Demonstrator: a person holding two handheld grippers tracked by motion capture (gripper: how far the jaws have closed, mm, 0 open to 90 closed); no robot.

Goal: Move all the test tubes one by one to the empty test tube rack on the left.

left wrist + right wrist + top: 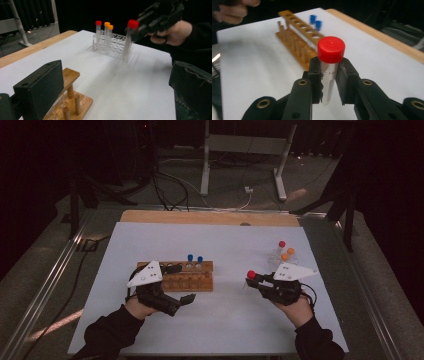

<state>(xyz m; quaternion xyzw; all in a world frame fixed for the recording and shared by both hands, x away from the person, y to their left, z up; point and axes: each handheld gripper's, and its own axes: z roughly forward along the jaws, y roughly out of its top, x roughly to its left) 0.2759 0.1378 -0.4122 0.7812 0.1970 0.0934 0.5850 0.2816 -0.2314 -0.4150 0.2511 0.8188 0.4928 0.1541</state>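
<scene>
In the high view, going left to right, the left gripper (187, 298) sits at about 7 o'clock on the white table sheet (225, 320), its jaws spread wide with nothing between them; in its own view the two black pads stand far apart at the bottom corners. Just past it, at roughly 12 o'clock from its tips, lies the long wooden test-tube rack (187, 276), running left to right across the sheet, with two blue-capped tubes (194, 260) standing upright in its far row.

Further right, the right gripper (248, 281) is clamped on a clear plastic tube with a red screw cap (251, 274). The right gripper view shows the jaws pinching the tube just under the cap (331, 49), the tube's long axis upright and its lower end hanging free over the sheet. At about 1 o'clock from that hand stands the clear plastic rack (282, 257) holding one red-capped and two orange-capped tubes.

The relation that matters: from the held tube the wooden rack lies at 9 o'clock, near but apart, with open sheet between. The right hand is the one carrying, so it is the arm to travel. I judge the tube is already plumb enough for the rack's holes (304, 27); the move mainly needs sideways travel, then a straight descent.
</scene>
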